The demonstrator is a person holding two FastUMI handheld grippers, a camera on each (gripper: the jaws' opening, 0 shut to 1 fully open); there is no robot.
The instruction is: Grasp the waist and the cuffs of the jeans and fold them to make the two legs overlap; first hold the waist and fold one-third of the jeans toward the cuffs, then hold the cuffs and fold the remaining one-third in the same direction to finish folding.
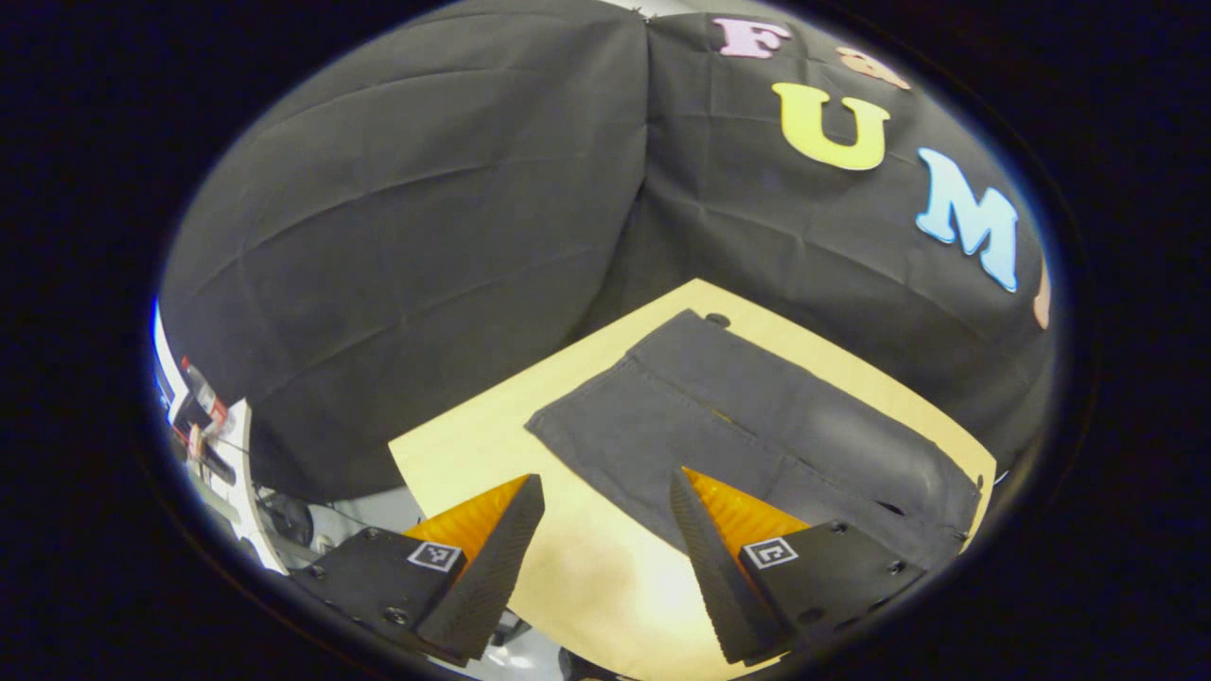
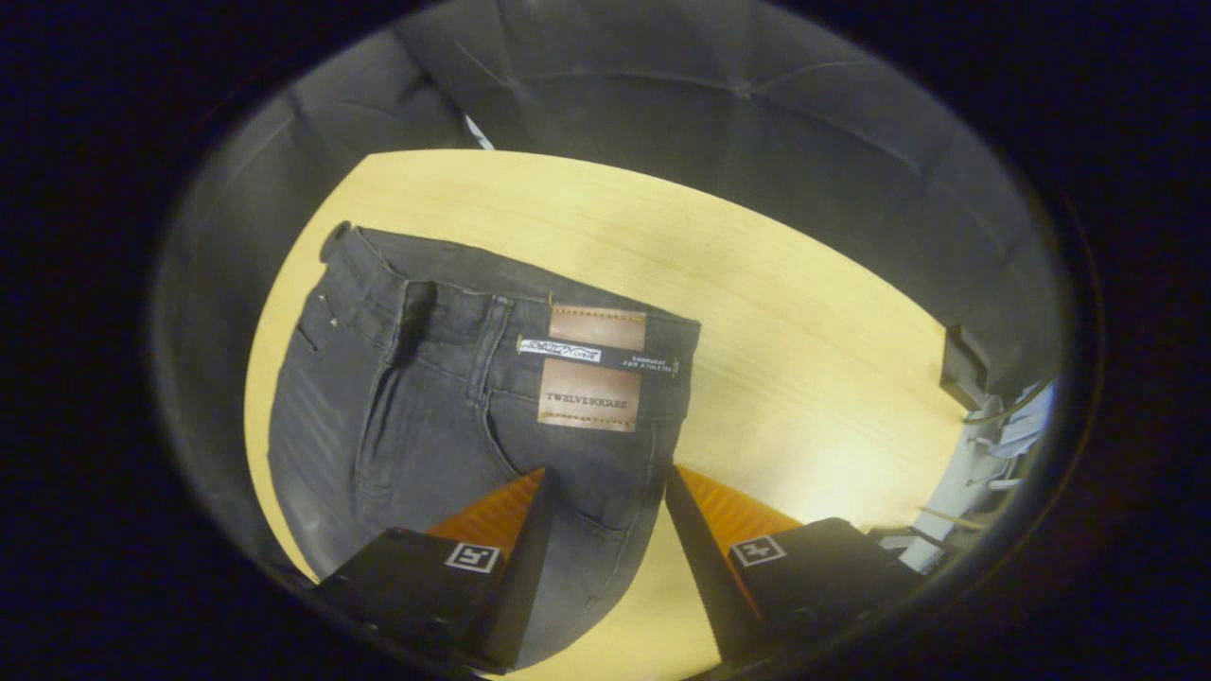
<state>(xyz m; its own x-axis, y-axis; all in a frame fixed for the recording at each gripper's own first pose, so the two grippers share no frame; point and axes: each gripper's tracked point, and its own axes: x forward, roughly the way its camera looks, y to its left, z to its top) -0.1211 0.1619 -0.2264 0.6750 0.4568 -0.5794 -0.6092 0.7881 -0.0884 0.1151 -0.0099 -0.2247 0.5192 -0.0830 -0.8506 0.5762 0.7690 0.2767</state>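
Dark grey denim jeans [image 2: 445, 416] spread flat on pale yellow wooden surface [image 2: 795, 340], legs [image 1: 757, 416] reaching toward far corner. Brown leather patch [image 2: 588, 395] at waistband [image 2: 530, 317]. Left gripper [image 1: 605, 515] above cuff end, jaws wide, holding nothing. Right gripper [image 2: 605, 501] over waist, jaws wide, empty. Black cloth wall [image 1: 426, 236] behind; white frame with wires [image 2: 993, 454] beside surface.

A pale wooden table [image 1: 473, 445] stands against the black cloth wall [image 1: 426, 236]. Cluttered equipment [image 1: 203, 416] sits at the far left, white racks and cables [image 2: 993, 445] at the right.
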